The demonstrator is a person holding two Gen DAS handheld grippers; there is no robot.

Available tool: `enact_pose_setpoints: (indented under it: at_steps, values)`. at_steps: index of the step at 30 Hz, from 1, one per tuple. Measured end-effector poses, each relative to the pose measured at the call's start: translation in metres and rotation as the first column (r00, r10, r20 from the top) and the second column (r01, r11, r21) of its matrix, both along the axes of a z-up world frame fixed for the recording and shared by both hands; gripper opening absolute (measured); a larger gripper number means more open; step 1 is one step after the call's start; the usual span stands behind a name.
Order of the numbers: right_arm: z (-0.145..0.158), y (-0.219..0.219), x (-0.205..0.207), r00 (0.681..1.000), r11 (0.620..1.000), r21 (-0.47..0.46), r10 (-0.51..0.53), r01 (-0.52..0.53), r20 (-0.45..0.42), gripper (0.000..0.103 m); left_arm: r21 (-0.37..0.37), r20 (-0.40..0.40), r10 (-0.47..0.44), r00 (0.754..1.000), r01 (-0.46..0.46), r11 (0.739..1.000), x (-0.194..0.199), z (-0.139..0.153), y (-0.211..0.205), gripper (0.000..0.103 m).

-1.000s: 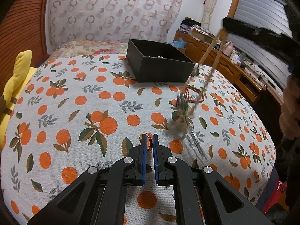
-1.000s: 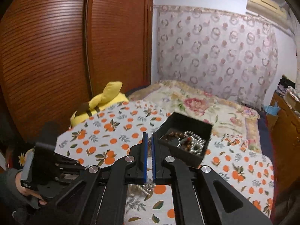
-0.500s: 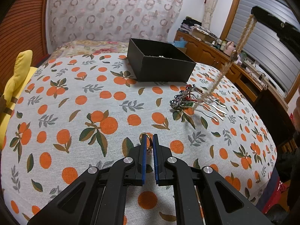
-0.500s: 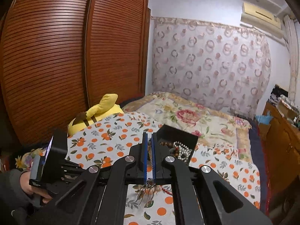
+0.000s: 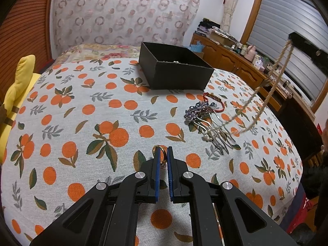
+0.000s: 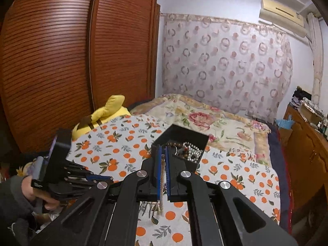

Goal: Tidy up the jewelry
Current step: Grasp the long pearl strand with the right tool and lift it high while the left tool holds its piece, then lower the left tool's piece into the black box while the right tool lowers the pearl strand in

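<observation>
On the orange-print cloth that covers the bench, my left tongs sit low at the near edge, pinched on a gold ring that stands upright between the blue pads. My right tongs are raised well above the cloth and clamped on a pearl necklace; in the left view its two strands hang down from the tongs at upper right and the lower end trails onto the cloth. Just left of that trailing end lies a purple hair comb, its metal teeth pointing toward me, and the pearls drape across those teeth. A red bracelet lies touching the far side of the comb. Farther off, a black box stands open on the cloth; from the right view I can see brown beads and silver beads already inside it. The comb and bracelet lie between the hanging necklace and the box. A yellow plush toy rests off the left edge of the cloth, and a wooden dresser runs along the right wall.
</observation>
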State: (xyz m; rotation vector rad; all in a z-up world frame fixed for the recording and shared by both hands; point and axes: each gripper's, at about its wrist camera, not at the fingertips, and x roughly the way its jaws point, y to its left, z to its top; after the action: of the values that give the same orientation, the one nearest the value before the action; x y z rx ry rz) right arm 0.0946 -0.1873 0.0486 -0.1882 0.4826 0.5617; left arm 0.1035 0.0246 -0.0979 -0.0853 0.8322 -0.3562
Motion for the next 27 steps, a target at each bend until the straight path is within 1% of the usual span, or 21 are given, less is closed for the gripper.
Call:
enact_pose_setpoints:
  at_steps: [11,18,22,27]
  values:
    - [0.037,-0.002,-0.017,0.997,1.000,0.015,0.019,-0.021,0.074,0.005,0.000,0.020,-0.003,1.000,0.003,1.000,-0.003,0.008,-0.001,0.005]
    - [0.075,-0.001,-0.027,0.987,1.000,0.015,0.024,-0.027,0.162,0.005,-0.002,0.048,-0.004,0.999,0.004,1.000,-0.005,0.021,-0.003,0.005]
    - [0.091,-0.001,-0.032,0.981,1.000,0.008,0.023,-0.025,0.194,0.005,0.001,0.060,-0.006,0.998,0.006,1.000,-0.006,0.028,-0.004,0.005]
    - [0.091,-0.003,-0.024,0.984,1.000,-0.004,0.012,-0.012,0.180,0.005,0.000,0.109,-0.011,0.994,0.011,1.000,-0.005,0.051,-0.006,0.005]
